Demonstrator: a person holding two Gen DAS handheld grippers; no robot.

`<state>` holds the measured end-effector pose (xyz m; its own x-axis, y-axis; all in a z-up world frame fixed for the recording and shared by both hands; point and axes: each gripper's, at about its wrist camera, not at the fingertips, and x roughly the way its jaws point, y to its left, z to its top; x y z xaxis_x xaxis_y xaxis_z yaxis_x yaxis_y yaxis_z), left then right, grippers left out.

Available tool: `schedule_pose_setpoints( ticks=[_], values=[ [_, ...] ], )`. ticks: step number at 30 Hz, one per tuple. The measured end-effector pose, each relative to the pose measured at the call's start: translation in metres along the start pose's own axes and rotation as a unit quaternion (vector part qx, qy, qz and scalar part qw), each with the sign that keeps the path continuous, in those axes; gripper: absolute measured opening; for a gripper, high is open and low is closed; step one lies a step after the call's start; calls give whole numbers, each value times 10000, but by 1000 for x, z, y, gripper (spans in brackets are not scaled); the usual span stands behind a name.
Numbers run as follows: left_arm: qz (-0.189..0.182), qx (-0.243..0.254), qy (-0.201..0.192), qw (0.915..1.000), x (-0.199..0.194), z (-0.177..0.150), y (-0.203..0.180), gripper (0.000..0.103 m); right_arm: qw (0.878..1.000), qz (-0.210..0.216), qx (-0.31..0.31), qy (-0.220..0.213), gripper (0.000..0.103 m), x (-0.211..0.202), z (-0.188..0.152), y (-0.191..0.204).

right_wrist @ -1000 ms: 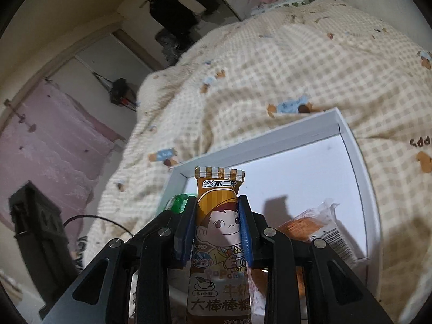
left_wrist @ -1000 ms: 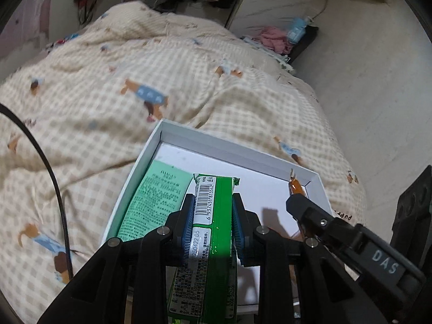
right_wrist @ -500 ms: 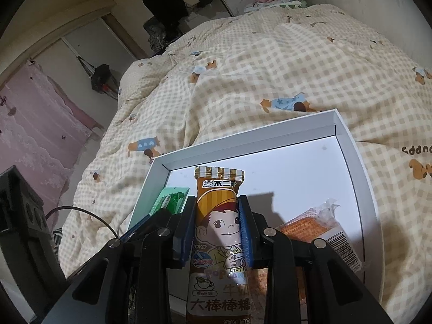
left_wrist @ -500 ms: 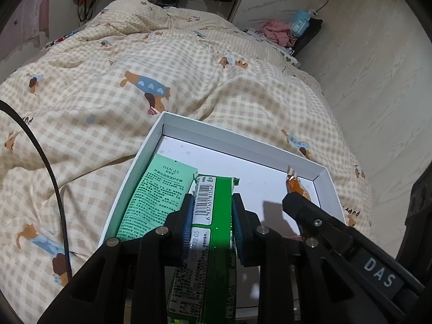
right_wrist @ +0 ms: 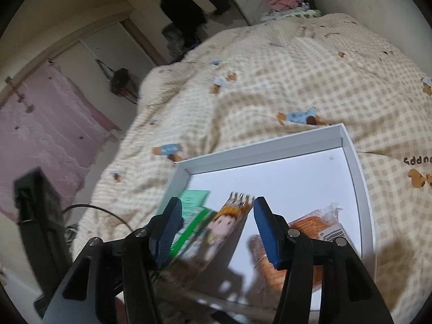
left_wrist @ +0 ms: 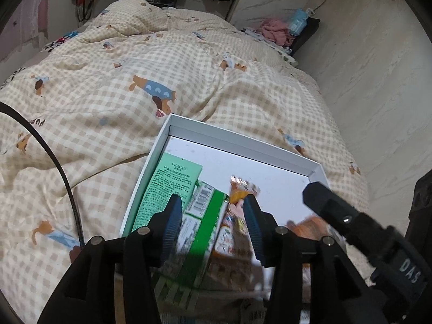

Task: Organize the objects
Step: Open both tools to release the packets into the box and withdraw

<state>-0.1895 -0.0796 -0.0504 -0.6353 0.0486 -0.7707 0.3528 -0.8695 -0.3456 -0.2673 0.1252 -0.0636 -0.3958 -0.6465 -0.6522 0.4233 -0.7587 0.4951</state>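
The left black plastic two-finger gripper (left_wrist: 213, 225) has angular arms with triangular cut-outs, silver round screws and blue ribbed pads (left_wrist: 170, 229). The right black plastic two-finger gripper (right_wrist: 216, 228) looks the same and bears white "DAS" lettering. A thin black cable (left_wrist: 62, 178) curves alongside.

The left gripper (left_wrist: 213, 226) has its two blue-padded fingers spread wide apart, gripping nothing, its black arms splaying out toward the camera. To its right the black body of the right gripper (left_wrist: 351, 216) reaches forward at a slant, its tip level with the left one's fingertips. In its own view the right gripper (right_wrist: 216, 228) is likewise spread wide, its ribbed blue pads (right_wrist: 266, 232) clear of anything between them.
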Motion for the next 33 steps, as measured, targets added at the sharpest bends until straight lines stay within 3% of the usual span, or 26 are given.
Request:
schedule_pose_setpoints(
  ticks=[3, 11, 17, 19, 20, 21, 26, 29, 33],
  values=[
    [-101, 199, -27, 9997, -15, -2, -1, 52, 9994, 175, -284, -34, 57, -17, 0, 8],
    [-144, 853, -748, 9934, -84, -13, -6, 62, 9924, 680, -1013, -149, 57, -83, -12, 18],
    [-25, 1489, -1404, 9788, -134, -28, -17, 72, 9855, 799, -1459, -324, 57, -127, -27, 24],
    [20, 1750, -1542, 9724, -145, -32, -25, 76, 9824, 830, -1622, -403, 62, -138, -32, 29],
    [40, 1868, -1579, 9696, -149, -35, -28, 78, 9814, 835, -1677, -430, 71, -142, -34, 31],
    [56, 1936, -1594, 9680, -152, -37, -30, 78, 9803, 872, -1716, -450, 72, -146, -36, 33],
    [-19, 2213, -1575, 9624, -164, -50, -37, 79, 9758, 991, -1889, -473, 72, -159, -50, 40],
    [-320, 2337, -1494, 9602, -169, -62, -37, 81, 9744, 964, -1974, -483, 72, -163, -59, 43],
    [-545, 2331, -1253, 9628, -173, -73, -39, 81, 9764, 1024, -1849, -450, 72, -167, -66, 38]
  ],
)
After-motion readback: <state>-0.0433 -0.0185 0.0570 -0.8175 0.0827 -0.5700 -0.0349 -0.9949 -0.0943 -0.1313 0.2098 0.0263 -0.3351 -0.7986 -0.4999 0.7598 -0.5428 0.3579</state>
